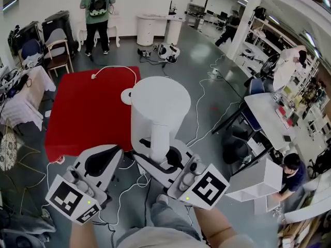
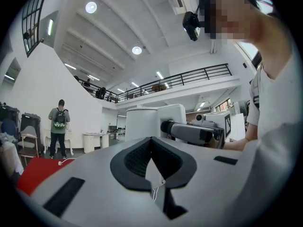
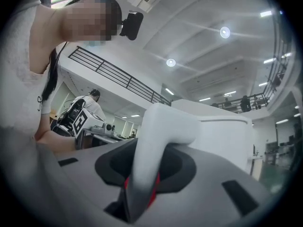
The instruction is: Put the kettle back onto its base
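Note:
In the head view a tall white kettle hangs in the air over the grey floor, just right of the red table. My right gripper is shut on the kettle's handle; the right gripper view shows the handle between the black pads of my right gripper, with the kettle body behind. The round white base lies on the red table's right edge, its cord running back. My left gripper is beside the kettle, shut and holding nothing; the kettle shows to its right.
White and black cables trail across the floor around my feet. A person with a backpack stands at the back, and a chair is at the left. A white table and a seated person are at the right.

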{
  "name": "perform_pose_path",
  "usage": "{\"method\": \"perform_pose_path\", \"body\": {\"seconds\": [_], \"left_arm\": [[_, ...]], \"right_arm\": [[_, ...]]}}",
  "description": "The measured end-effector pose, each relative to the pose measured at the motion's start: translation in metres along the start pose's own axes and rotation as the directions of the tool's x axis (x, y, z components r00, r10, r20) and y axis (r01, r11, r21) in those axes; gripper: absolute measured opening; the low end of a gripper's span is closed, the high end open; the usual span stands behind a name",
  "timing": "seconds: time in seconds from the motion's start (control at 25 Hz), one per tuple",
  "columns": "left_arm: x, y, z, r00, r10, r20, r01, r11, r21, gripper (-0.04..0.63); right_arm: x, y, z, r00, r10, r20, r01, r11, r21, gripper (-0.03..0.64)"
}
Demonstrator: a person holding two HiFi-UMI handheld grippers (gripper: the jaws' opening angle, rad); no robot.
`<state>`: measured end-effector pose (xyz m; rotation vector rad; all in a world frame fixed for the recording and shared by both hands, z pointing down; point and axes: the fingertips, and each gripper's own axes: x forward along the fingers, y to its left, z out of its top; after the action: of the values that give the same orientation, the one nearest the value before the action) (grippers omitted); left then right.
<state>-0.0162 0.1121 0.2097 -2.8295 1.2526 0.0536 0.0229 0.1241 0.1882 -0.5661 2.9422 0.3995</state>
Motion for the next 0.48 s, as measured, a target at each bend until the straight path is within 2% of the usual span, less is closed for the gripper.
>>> {"method": "perform_pose_path", "body": {"seconds": [0.28, 0.48], "left_arm": [[0.079, 0.028, 0.002, 0.995, 0.097, 0.024, -0.097, 0.995, -0.009, 0.008], [0.113, 0.044, -0.005, 0.988, 0.151, 0.026, -0.151, 0.989, -0.011, 0.008]], "right_arm": [[-0.002, -0.080, -0.013, 0.993, 0.113, 0.018, -0.112, 0.994, -0.003, 0.110], [0.004, -0.119, -0.026, 0.987, 0.157, 0.024, -0.157, 0.988, -0.011, 0.110]]}}
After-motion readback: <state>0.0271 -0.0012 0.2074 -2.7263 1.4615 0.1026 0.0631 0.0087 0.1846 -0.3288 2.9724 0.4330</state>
